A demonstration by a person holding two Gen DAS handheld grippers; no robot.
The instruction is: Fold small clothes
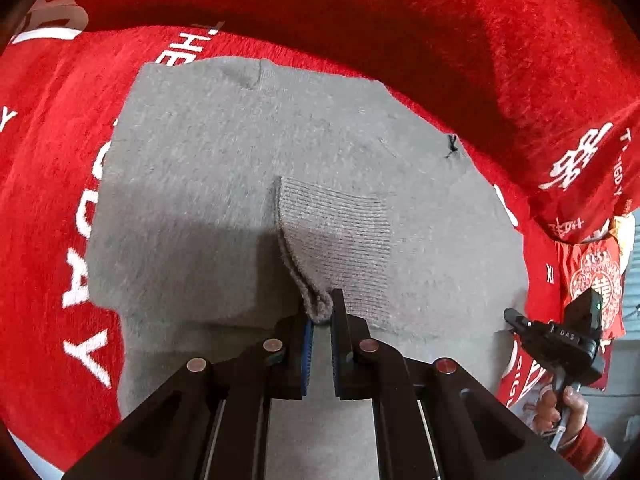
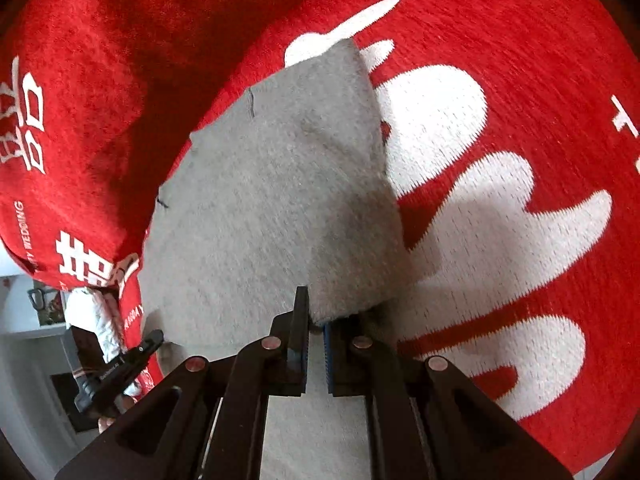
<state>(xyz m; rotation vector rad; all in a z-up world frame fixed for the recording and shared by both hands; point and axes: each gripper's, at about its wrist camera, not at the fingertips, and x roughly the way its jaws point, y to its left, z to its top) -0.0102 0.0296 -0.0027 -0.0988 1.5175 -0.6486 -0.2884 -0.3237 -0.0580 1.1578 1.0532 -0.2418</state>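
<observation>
left wrist: close, steeply down | right wrist: same | shared: grey garment

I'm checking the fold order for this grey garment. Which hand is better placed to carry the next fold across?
Probably the left. The left gripper pinches the ribbed cuff lying mid-garment, free to travel. The right gripper is shut on the grey garment at its outer edge over the red blanket, suited to anchoring.

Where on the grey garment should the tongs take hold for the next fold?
Grip the grey garment along its near edge, coming from above and from the person's side. That edge lifts off the red blanket, and both the left tongs and right tongs already pinch it there.
</observation>
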